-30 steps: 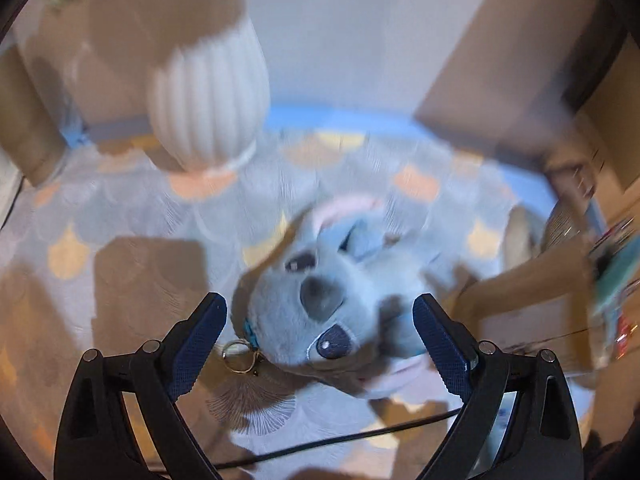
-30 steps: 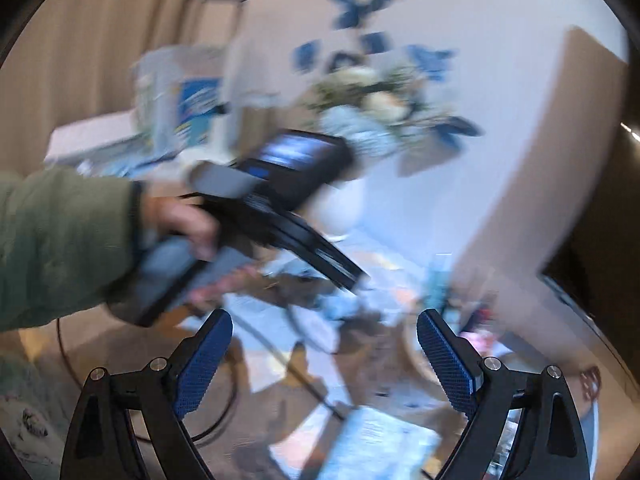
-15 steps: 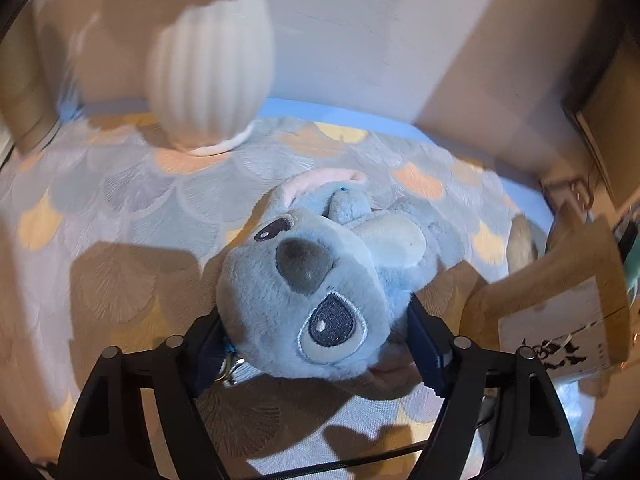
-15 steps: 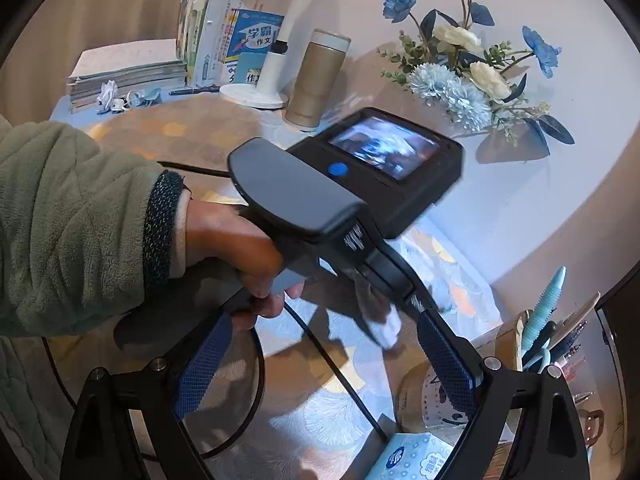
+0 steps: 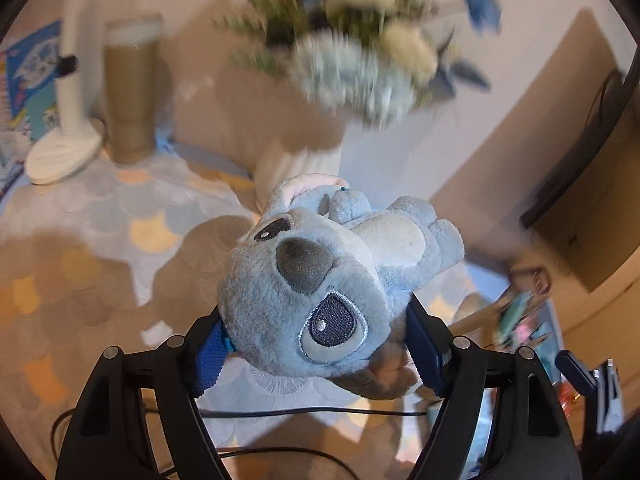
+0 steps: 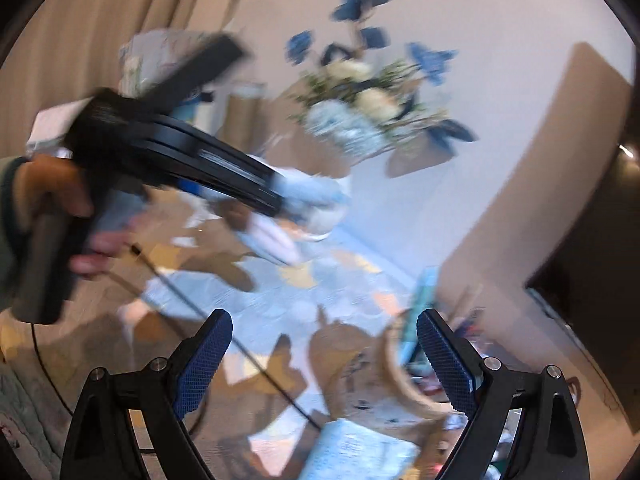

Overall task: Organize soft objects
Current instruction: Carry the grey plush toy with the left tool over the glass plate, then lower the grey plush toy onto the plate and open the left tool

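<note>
Blue plush fills my left gripper (image 5: 316, 354): both pads press on the head of the toy (image 5: 320, 280), and it hangs above the cloth (image 5: 100, 216), just in front of the vase (image 5: 296, 164). The jaws have just been closing, with the toy between them. My right gripper (image 6: 324, 360) stands wide and holds nothing; it hovers near the basket (image 6: 394, 360). I think the grip can fail, because the plush is soft and round and it may slip out if I swing fast. The toy's body sticks out towards the vase, so a careless turn could knock the flowers (image 5: 360, 40) over. The cable (image 5: 312, 413) under my left gripper may catch too.
</note>
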{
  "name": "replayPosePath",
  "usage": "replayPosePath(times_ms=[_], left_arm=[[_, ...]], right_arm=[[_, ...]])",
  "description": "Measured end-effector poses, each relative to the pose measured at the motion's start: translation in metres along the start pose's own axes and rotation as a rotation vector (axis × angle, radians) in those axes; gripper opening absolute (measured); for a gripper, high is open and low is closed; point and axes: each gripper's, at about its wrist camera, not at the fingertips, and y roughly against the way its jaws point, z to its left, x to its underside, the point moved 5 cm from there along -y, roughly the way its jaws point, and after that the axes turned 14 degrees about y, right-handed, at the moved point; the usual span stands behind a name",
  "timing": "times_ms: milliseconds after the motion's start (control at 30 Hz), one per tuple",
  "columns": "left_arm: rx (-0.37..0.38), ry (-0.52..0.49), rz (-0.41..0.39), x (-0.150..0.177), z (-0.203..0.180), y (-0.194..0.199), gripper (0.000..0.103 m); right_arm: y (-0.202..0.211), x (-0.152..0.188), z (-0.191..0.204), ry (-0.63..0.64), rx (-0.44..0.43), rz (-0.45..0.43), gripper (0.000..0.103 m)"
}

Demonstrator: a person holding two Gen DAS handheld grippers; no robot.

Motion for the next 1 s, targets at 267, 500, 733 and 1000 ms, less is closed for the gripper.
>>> replayPosePath(times_ms=[267, 500, 733, 1000], left_arm=[[0.096, -0.108, -0.124, -0.02, -0.065, 0.061, 0.076], [0.231, -0.375, -0.048, 0.02, -0.18, 0.046, 0.078], [0.253, -0.581, 0.206, 0.114, -0.257, -0.033, 0.078], [0.259, -0.689, 0.29, 0.143, -0.294, -0.071, 0.078]], right_arm=[[0.045, 0.016, -0.091, -0.208, 0.226, -0.036, 0.093], [0.08, 0.088, -0.169, -0.45, 0.421, 0.045, 0.093], [0.104, 0.173, -0.194, -0.698, 0.476, 0.194, 0.093], [0.114, 0.203, -0.199, -0.792, 0.509, 0.24, 0.093]])
